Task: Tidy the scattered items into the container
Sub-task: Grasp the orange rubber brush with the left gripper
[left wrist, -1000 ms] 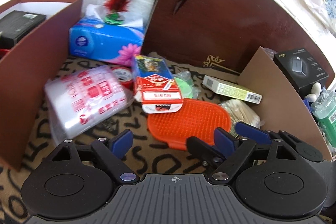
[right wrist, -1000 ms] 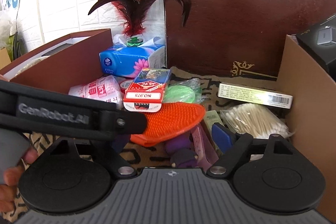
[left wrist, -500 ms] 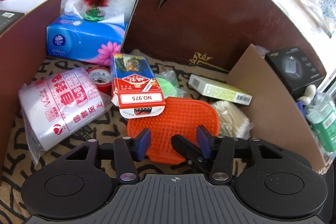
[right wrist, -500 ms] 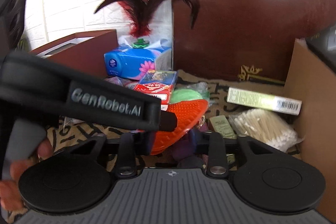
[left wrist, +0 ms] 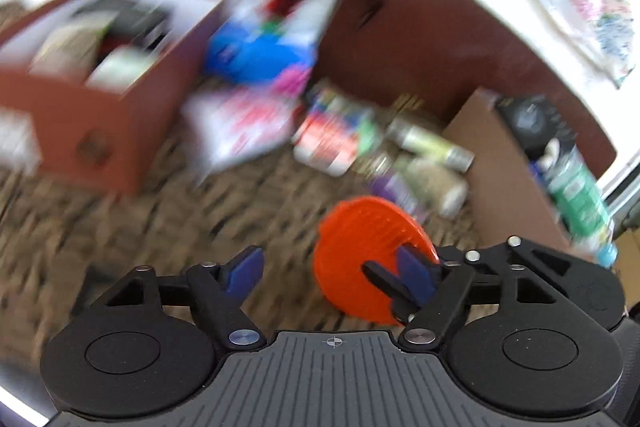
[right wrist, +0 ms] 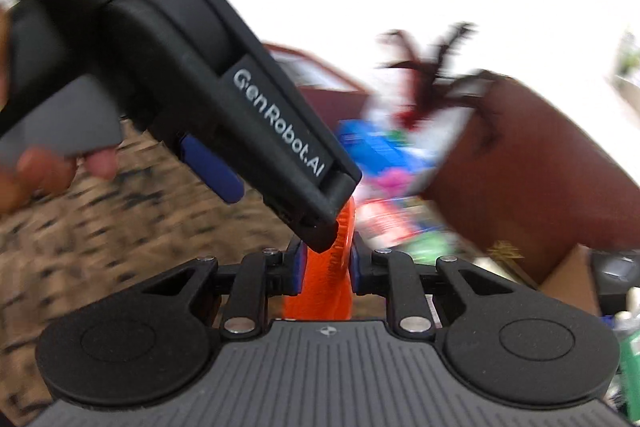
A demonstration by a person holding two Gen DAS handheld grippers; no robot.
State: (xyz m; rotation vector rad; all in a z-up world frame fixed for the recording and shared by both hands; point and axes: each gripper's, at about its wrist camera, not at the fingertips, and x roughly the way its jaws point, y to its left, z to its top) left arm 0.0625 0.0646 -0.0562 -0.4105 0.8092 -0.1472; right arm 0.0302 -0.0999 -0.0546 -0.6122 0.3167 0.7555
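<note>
The orange bristled brush (right wrist: 326,279) stands on edge, clamped between my right gripper's (right wrist: 325,269) blue pads, lifted off the patterned mat. In the left wrist view the same brush (left wrist: 360,247) hangs in front of my left gripper's (left wrist: 332,269) right finger, pinched by the right gripper's dark finger. My left gripper is open and empty, and its body (right wrist: 224,75) crosses the right wrist view just above the brush. The brown open box (left wrist: 92,99) with items inside lies at the left. Both views are motion-blurred.
Loose items remain on the mat: a blue tissue pack (left wrist: 256,55), a white printed bag (left wrist: 240,123), a red card pack (left wrist: 328,139), a slim box (left wrist: 432,147) and cotton swabs (left wrist: 436,179). A cardboard wall (left wrist: 500,163) stands right, a dark brown panel (left wrist: 420,39) behind.
My right gripper shut on the orange brush and lifted it off the mat. My left gripper opened again and pulled back and up; both cameras swung quickly.
</note>
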